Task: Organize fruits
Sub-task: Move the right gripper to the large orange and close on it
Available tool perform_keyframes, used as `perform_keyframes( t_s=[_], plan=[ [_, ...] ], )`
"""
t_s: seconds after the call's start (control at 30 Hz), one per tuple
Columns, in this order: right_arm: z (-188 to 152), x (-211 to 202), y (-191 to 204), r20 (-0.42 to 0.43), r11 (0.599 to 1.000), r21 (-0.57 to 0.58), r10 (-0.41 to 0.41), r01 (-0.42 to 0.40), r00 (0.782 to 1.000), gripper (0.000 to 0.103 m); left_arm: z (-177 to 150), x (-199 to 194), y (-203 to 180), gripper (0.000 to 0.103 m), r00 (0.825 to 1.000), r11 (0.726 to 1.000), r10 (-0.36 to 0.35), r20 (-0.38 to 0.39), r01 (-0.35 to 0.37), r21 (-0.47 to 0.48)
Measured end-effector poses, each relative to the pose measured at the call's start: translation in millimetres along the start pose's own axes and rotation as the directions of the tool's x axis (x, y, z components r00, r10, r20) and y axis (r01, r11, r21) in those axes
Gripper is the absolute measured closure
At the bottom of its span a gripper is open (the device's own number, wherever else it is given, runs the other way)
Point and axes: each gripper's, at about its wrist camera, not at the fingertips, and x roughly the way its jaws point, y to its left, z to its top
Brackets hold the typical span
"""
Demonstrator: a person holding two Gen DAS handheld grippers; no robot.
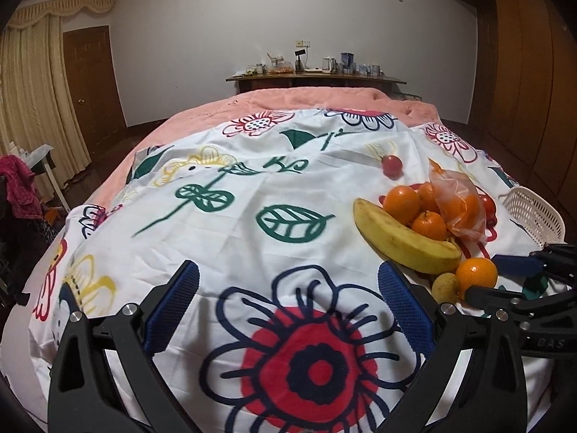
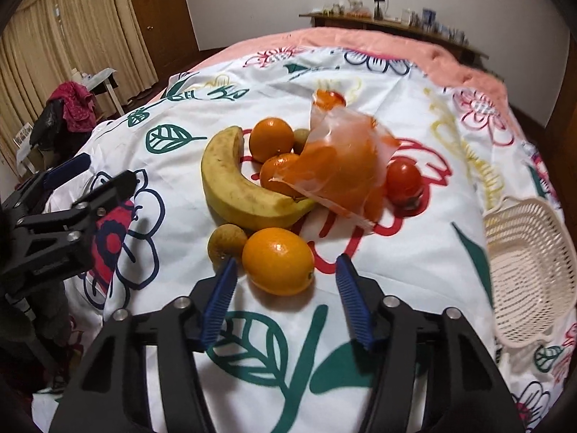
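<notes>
Fruit sits heaped on the flowered sheet, and I take the banana as my marker: just in front of it lie a small brownish fruit and a loose orange. My right gripper hangs over that orange, its blue pads either side but not pressing, so I read it as released. My left gripper, well left of the banana, gapes over bare sheet; the white basket sits well right of it.
</notes>
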Motion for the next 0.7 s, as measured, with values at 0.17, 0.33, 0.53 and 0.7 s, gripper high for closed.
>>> perform_keyframes(
  t_s=[0.17,0.33,0.53,0.7],
  plan=[
    [3,5,3,-0.012,1.000,0.000,0.015,-0.015,1.000,0.048,0,-1,4,0.002,1.000,1.000,0.009,0.000,-0.009,-0.010],
    [3,7,0,-0.020,0.999,0.011,0.054,-0.053,0.998,0.056,-1,1,3,0.002,1.000,1.000,0.010,-0.008,-0.010,-0.009],
    [1,4,-4,-0.005,0.997,0.031,0.073,-0.073,0.997,0.061,-2,1,-1,0.002,1.000,1.000,0.003,-0.012,-0.003,-0.006],
    [-2,-10,-6,0.040,0.996,0.042,0.073,-0.075,0.996,0.061,-4,0,-13,0.002,0.999,0.999,-0.029,-0.022,0.030,0.020]
  ],
)
